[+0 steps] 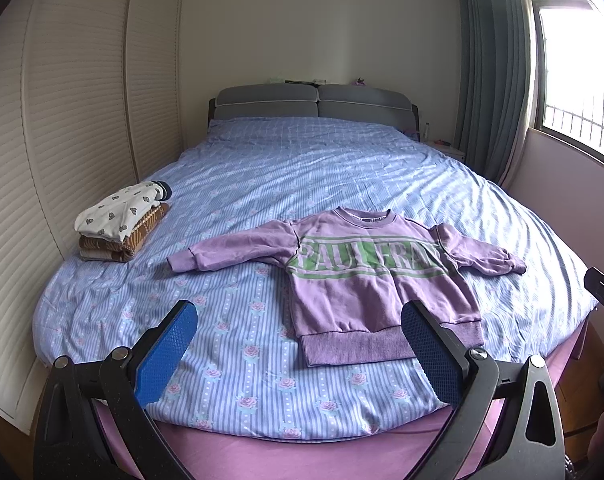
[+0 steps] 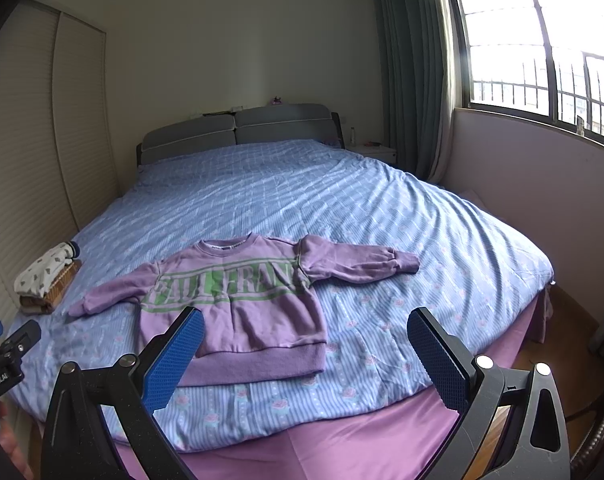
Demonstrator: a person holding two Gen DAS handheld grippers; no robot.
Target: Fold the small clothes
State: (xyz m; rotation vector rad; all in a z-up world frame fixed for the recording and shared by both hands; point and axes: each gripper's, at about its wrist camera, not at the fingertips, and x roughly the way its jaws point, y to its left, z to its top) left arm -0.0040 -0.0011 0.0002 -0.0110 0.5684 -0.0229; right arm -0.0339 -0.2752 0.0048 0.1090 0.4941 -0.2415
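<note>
A small purple sweatshirt [image 1: 366, 280] [image 2: 245, 300] with a green and white lettered band lies flat, front up, near the foot of the bed, both sleeves spread sideways. My left gripper [image 1: 297, 312] hovers open above the bed's near edge, its right finger over the sweatshirt's hem. My right gripper [image 2: 306, 320] is open too, its left finger over the hem's left part. Neither holds anything. A stack of folded clothes [image 1: 121, 224] [image 2: 47, 280] sits at the bed's left edge, a white patterned piece on top.
The bed carries a blue striped floral cover [image 1: 302, 168] over a pink sheet [image 2: 342, 440]. Louvred wardrobe doors [image 1: 61, 120] run along the left. A grey headboard [image 2: 237, 128], a curtain [image 2: 410, 72], a window [image 2: 542, 40] and a wall stand behind and right.
</note>
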